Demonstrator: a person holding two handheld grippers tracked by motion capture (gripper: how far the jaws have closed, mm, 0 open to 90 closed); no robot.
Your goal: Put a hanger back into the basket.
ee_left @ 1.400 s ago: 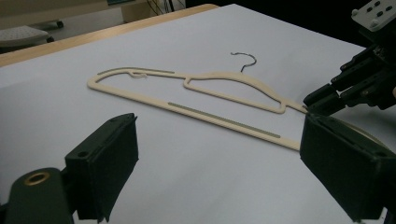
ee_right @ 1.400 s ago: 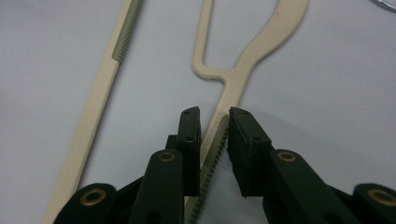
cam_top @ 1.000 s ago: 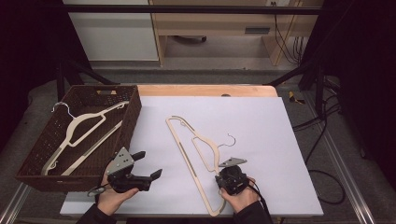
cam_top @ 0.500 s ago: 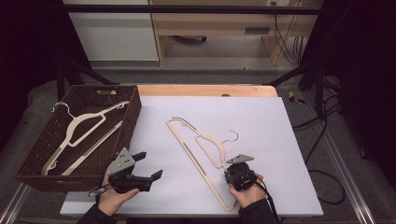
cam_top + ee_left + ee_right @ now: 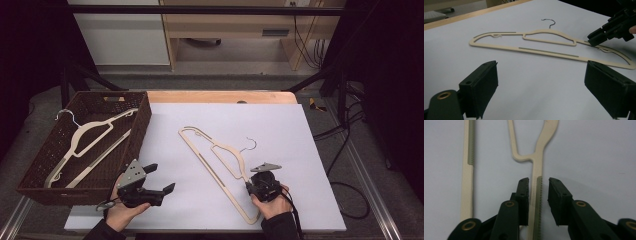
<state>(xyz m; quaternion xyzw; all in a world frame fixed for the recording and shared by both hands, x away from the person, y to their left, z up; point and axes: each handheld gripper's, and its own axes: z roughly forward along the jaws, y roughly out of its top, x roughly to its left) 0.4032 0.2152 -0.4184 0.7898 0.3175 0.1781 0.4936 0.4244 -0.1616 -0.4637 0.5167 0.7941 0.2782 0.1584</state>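
From above we see the hanger (image 5: pixel 220 167) flat on the table (image 5: pixel 310 150), our left gripper (image 5: pixel 541 92) waits wide open, and our right gripper (image 5: pixel 538 195), jaws just loosened around its arm, must regrip before lifting.

A: Cream hanger (image 5: pixel 220 160) w/ grey-green ribbed strips lying on pale lilac-white tabletop (image 5: pixel 300 150); thin metal hook (image 5: pixel 248 144) showing dark grey.

B: Black grippers, both: left gripper (image 5: pixel 162 179), right gripper (image 5: pixel 251 186), each wearing a grey plate & brass-coloured rivets.

A: Dark brown woven basket (image 5: pixel 35 175) holding another cream hanger (image 5: pixel 87 145). Light wood edging (image 5: pixel 220 96) running along the far side.
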